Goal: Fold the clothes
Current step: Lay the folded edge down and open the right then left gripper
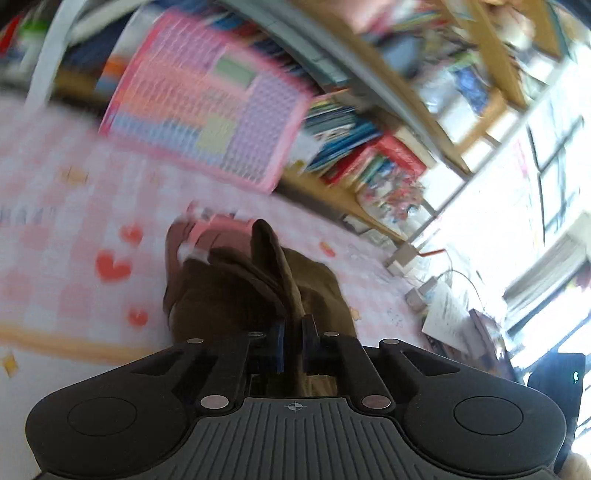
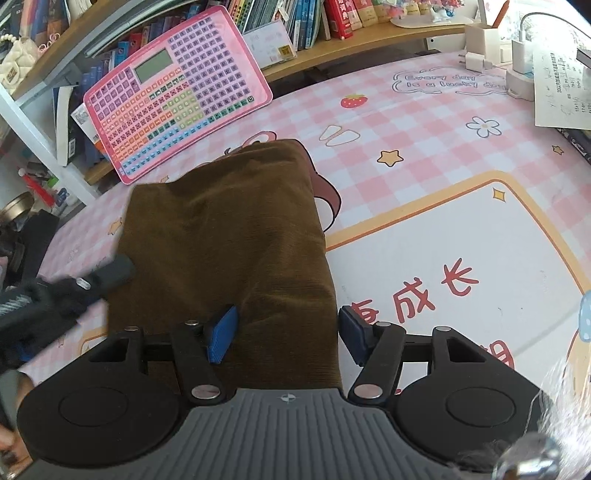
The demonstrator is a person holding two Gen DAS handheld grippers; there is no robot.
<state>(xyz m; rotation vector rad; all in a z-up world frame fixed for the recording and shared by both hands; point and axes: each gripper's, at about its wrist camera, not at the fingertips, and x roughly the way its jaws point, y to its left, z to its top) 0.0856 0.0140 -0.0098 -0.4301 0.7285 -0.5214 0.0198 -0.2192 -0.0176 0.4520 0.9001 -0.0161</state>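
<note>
A brown corduroy garment lies folded lengthwise on the pink checked table mat. My right gripper is open, its blue pads astride the garment's near right edge, just above the cloth. My left gripper is shut on a raised fold of the same brown garment and holds it up off the mat; the left wrist view is blurred. The left gripper also shows in the right wrist view, at the garment's left edge.
A pink toy keyboard tablet leans against the bookshelf at the back. Chargers and a white box and papers lie at the back right. A white panel with red characters is printed on the mat at right.
</note>
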